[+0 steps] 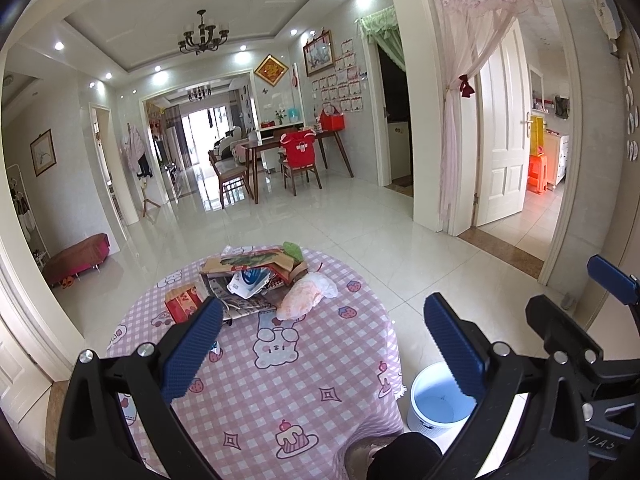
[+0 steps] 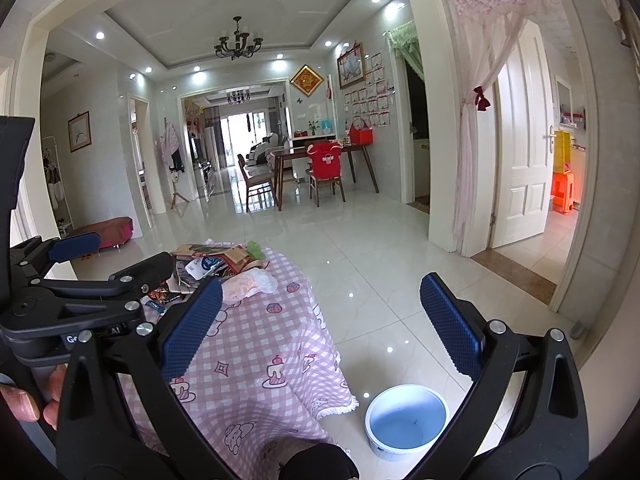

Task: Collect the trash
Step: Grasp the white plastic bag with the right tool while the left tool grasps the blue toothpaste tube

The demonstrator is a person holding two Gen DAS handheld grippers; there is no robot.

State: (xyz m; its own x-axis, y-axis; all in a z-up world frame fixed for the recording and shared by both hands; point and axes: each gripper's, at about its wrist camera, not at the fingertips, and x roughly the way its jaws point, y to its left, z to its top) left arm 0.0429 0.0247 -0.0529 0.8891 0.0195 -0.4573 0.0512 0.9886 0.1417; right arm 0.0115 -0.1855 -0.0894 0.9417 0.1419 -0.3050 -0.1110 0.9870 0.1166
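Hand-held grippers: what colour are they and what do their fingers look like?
Each hand-held gripper, left and right, has a black frame with silver bolt heads. The fingers are flat blue pads with a bumpy, ribbed texture. In the right wrist view, white lettering marks the left one's black body, partly hidden. Bare fingertips show at that view's edge; no sleeve or cable is visible.

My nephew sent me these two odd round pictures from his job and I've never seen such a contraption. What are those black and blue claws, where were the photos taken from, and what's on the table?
Those claws are two hand-held grippers, one in each of a person's hands. Each picture comes from a wide-angle camera on a gripper, looking along its fingers. The left gripper and right gripper are both open and hold nothing. The table, under a pink checked cloth, carries a trash pile: cardboard, newspaper, wrappers and a crumpled plastic bag. On the floor beside it stands a white bucket, seemingly empty.
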